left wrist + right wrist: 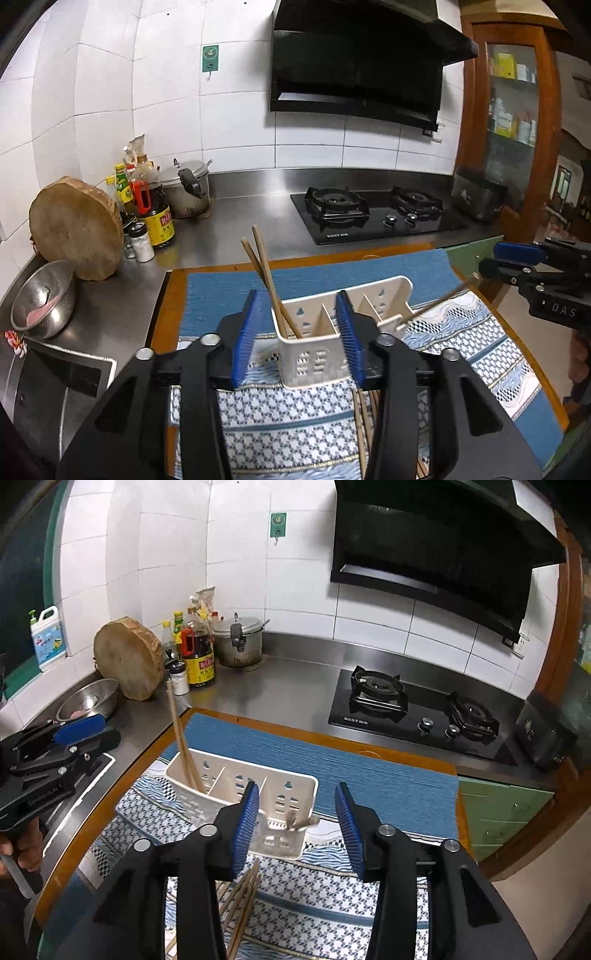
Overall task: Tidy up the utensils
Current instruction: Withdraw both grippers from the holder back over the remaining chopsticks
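A white slotted utensil holder [314, 332] [236, 790] stands on a blue patterned cloth [288, 413]. Two wooden chopsticks [266, 273] [181, 734] lean in its left compartment. One chopstick [436, 304] pokes out of its right compartment, where blurred sticks [295, 821] show in the right wrist view. Several loose chopsticks [240, 897] [364, 417] lie on the cloth below the grippers. My left gripper [297, 336] is open and empty, jaws either side of the holder's near end. My right gripper [295, 823] is open and empty above the holder's right end.
A gas hob [373, 214] sits behind on the steel counter [243, 221]. Sauce bottles [151, 206], a pressure cooker [188, 188], a round wooden chopping block [77, 236] and a steel bowl [44, 299] stand at the left. A sink [55, 384] lies at lower left.
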Tool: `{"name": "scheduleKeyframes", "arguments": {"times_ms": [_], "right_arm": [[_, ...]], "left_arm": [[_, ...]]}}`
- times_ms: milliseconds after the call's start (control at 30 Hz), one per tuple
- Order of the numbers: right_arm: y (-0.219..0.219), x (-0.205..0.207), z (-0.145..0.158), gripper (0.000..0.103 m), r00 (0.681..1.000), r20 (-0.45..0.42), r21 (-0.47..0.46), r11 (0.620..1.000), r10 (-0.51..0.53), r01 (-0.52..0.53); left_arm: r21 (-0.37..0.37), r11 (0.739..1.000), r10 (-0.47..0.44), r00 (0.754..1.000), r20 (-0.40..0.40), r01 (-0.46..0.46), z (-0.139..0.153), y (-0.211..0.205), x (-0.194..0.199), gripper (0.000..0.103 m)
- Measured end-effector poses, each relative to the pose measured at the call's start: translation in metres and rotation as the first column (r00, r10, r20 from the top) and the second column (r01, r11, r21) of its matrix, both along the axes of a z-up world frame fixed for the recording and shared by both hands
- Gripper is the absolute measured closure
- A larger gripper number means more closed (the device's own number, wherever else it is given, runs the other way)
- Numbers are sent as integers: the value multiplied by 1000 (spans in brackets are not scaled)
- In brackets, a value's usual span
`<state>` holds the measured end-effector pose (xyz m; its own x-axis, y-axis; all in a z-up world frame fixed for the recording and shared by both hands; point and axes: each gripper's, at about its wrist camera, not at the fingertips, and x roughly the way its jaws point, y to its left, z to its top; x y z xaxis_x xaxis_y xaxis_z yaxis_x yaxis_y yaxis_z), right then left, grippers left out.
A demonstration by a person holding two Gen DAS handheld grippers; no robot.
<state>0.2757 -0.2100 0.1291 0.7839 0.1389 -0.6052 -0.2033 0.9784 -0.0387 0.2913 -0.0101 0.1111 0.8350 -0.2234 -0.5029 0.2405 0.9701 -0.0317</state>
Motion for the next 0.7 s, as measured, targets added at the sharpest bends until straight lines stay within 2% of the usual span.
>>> {"name": "scheduleKeyframes", "arguments": {"times_ms": [67, 133, 200, 300, 400, 500, 600, 700], "right_arm": [[2, -14, 1, 60, 1000, 20, -6, 1000, 0, 0], [4, -28, 1, 59, 999, 37, -18, 1000, -4, 5], [6, -39, 0, 58, 999, 50, -24, 1000, -3, 4], [8, -61, -1, 40, 996, 86, -37, 999, -15, 18], [12, -77, -3, 40, 995, 100, -39, 999, -10, 14], [13, -94, -7, 38, 994, 112, -28, 1000, -6, 9], [16, -113, -12, 31, 991, 134, -27, 1000, -11, 15], [21, -131, -20, 31, 989, 150, -34, 999, -12, 18]], "left_arm": [[-3, 1000, 3, 1000, 10, -3, 0, 2, -13, 50], [2, 1000, 22, 1000, 22, -22, -1, 3, -26, 40], [0, 1000, 31, 999, 34, -31, -2, 5, -39, 37], [3, 999, 34, 998, 47, -34, -5, 7, -57, 34], [-7, 999, 45, 997, 63, -45, -7, 11, -76, 20], [-11, 998, 60, 995, 82, -59, -10, 14, -97, 19], [-12, 997, 78, 993, 92, -78, -14, 17, -115, 14], [-13, 995, 102, 989, 104, -101, -17, 21, -133, 12]]}}
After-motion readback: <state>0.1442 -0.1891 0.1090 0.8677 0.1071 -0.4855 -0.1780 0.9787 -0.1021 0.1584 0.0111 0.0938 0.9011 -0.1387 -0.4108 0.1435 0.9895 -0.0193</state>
